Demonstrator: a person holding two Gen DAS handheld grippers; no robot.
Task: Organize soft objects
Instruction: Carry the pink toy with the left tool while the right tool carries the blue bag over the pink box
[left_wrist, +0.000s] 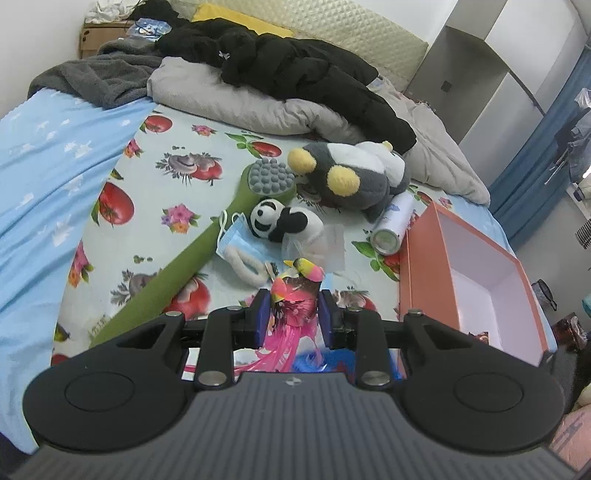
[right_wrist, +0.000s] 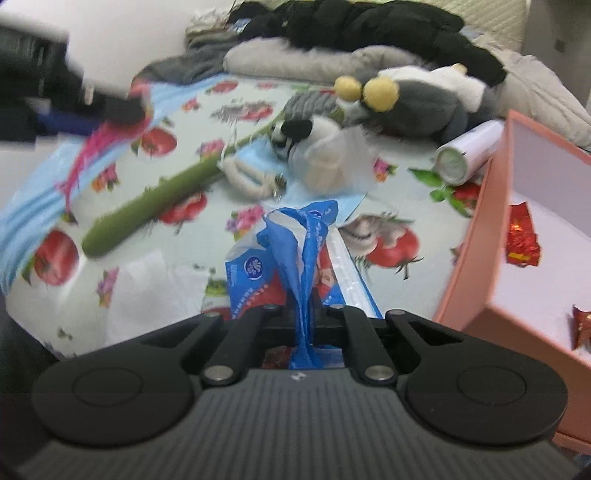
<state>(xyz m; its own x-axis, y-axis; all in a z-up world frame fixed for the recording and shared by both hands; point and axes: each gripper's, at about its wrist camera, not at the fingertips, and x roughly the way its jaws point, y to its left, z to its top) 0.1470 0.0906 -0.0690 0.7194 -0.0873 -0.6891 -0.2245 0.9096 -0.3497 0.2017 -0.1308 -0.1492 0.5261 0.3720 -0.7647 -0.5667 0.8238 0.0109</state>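
On the fruit-print bedsheet (left_wrist: 177, 177), a pink box (left_wrist: 428, 266) lies open at the right edge, with red wrappers (right_wrist: 521, 240) inside. Beside it rest a grey plush toy (left_wrist: 354, 173), a long green massage stick (left_wrist: 207, 251), a white spray can (left_wrist: 393, 225), a panda plush (left_wrist: 284, 221) and a blue face mask (left_wrist: 240, 240), clustered together. The left gripper (left_wrist: 291, 314) is clamped on a pink feathered toy (left_wrist: 295, 295), lifted above the sheet. The right gripper (right_wrist: 301, 314) pinches the torn blue wrap of a tissue pack (right_wrist: 280, 266) near the box.
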